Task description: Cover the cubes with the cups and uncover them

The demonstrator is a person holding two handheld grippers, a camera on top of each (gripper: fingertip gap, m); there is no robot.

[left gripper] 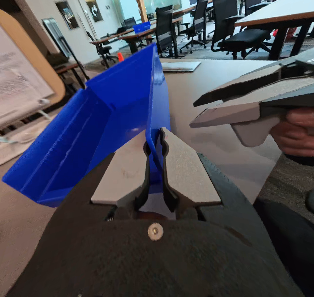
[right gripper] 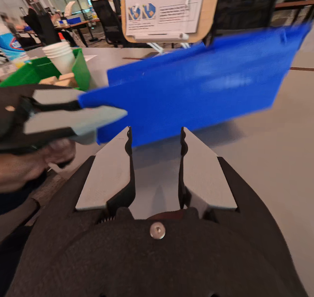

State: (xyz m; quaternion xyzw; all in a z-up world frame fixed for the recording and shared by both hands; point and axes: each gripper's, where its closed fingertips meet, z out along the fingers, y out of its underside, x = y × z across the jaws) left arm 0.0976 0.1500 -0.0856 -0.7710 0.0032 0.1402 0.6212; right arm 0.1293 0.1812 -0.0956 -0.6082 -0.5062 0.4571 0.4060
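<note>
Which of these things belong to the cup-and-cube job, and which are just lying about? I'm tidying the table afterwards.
Belong to the job:
- stack of white paper cups
- wooden cubes
- green bin holding the cups and cubes
- blue bin, its wall gripped by the left gripper
- right gripper, open

Lying about:
- wipes tub
- instruction board
- papers
- office chairs

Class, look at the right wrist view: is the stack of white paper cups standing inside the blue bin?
No. The white cups stand in the green bin, beside the blue bin, which the left gripper holds tilted.
</note>
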